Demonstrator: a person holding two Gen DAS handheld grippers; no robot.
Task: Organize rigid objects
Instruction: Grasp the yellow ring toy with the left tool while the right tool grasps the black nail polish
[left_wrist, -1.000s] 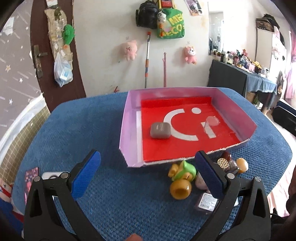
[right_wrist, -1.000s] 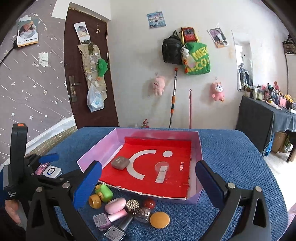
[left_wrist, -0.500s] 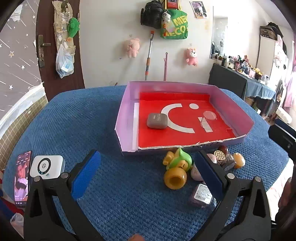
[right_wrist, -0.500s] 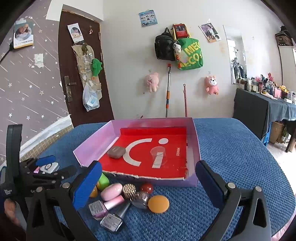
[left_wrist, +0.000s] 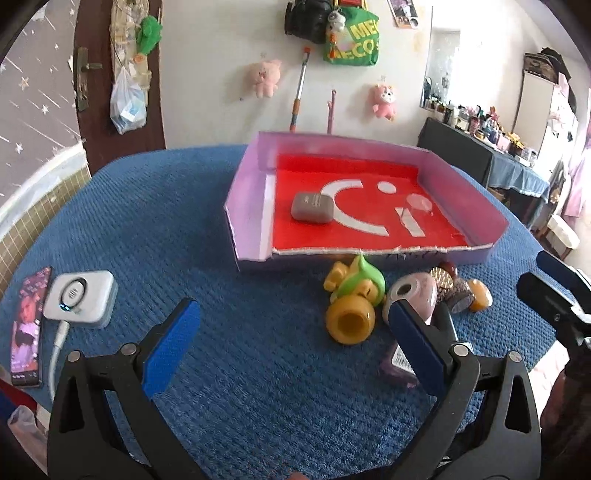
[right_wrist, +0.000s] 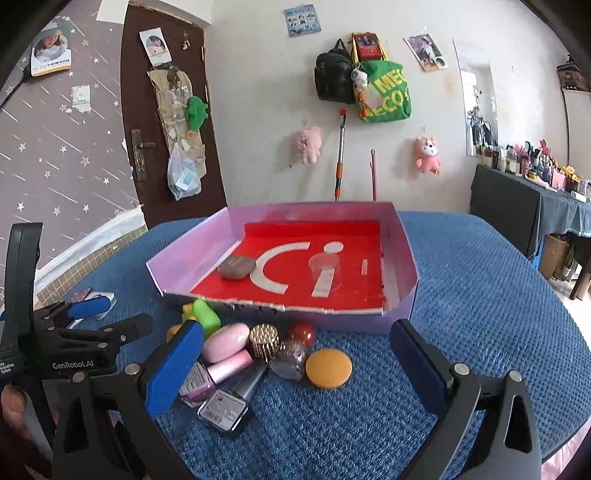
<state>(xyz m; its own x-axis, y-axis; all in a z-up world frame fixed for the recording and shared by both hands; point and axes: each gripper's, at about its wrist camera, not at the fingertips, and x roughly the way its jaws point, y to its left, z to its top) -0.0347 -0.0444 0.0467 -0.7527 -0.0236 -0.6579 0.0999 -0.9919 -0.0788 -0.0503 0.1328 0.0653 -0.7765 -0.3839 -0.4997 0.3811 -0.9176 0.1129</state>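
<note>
Both the left gripper (left_wrist: 291, 338) and right gripper (right_wrist: 295, 363) hang with fingers spread wide, holding nothing, above a blue table (left_wrist: 155, 206). A pile of small objects (right_wrist: 258, 350) sits just before a pink tray (right_wrist: 404, 258) holding a grey case (right_wrist: 237, 266). A phone (left_wrist: 27, 325) and white power bank (left_wrist: 79, 298) lie far left.

Readable text, both views. My left gripper (right_wrist: 92, 321), seen from the right wrist view, carries "GenRobot.AI" in white on its black body; a second white line at its far left edge is cut off and I cannot read it.

Green tote bag (right_wrist: 386, 92) on the wall: large yellow letters "MEC" over "ECO", partly hidden by folds.

Red tray floor (right_wrist: 295, 273): big white "Ci"-like logo. Small white lettering beside it is too small to read here.

Nail polish bottle label (right_wrist: 221, 408): print present, illegible. Wall posters: nothing legible.
</note>
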